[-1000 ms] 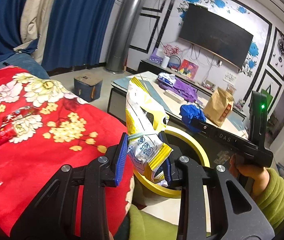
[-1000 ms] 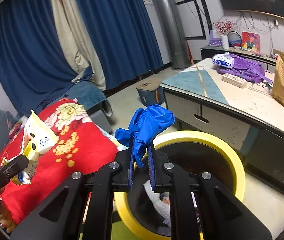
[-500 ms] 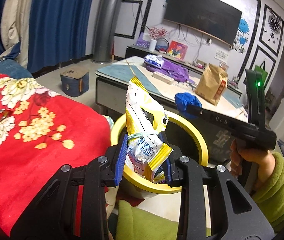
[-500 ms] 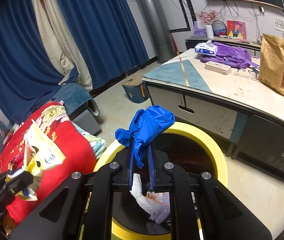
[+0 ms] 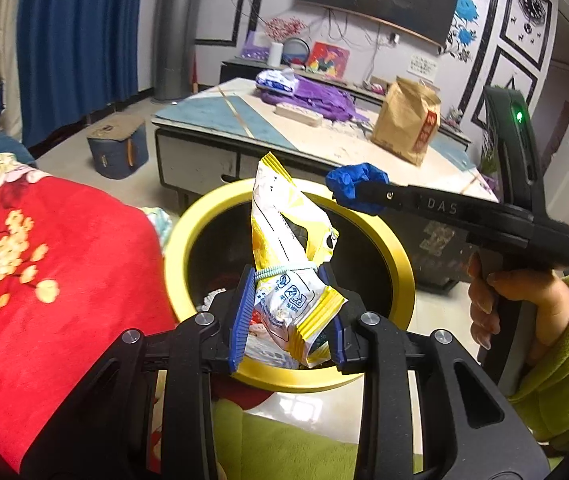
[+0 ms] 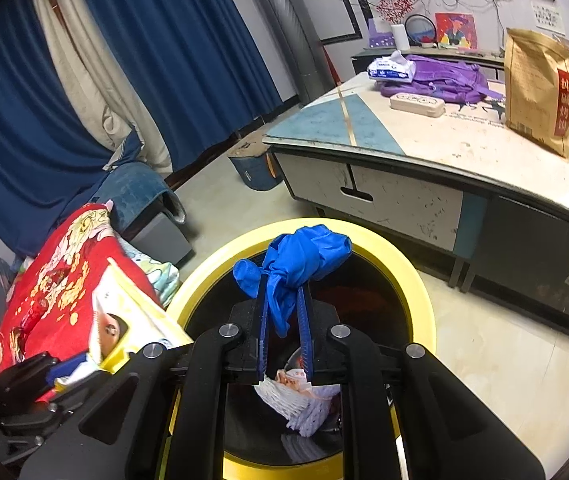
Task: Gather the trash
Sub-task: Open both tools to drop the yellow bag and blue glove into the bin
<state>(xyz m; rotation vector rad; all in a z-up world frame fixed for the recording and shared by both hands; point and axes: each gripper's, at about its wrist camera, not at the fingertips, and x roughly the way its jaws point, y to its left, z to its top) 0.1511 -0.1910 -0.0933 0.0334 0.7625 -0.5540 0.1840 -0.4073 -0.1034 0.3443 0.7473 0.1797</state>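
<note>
My left gripper (image 5: 286, 312) is shut on a yellow and white snack packet (image 5: 290, 264) and holds it over the near rim of a yellow-rimmed black trash bin (image 5: 398, 256). My right gripper (image 6: 282, 326) is shut on a crumpled blue glove (image 6: 296, 262) and holds it above the bin's opening (image 6: 412, 276). The glove also shows in the left wrist view (image 5: 354, 186) over the bin's far rim. The packet shows at the left of the right wrist view (image 6: 124, 320). White netting and wrappers (image 6: 304, 400) lie inside the bin.
A red flowered blanket (image 5: 44, 272) lies left of the bin, with a red wrapper (image 6: 40, 308) on it. A low table (image 6: 464, 148) stands behind the bin with a brown paper bag (image 6: 540, 92), purple cloth (image 6: 444, 78) and tissue pack (image 6: 390, 68). A blue stool (image 5: 118, 148) stands on the floor.
Both grippers have moved in over the bin, which now sits closer and lower in both views. The packet and the glove stay held.
</note>
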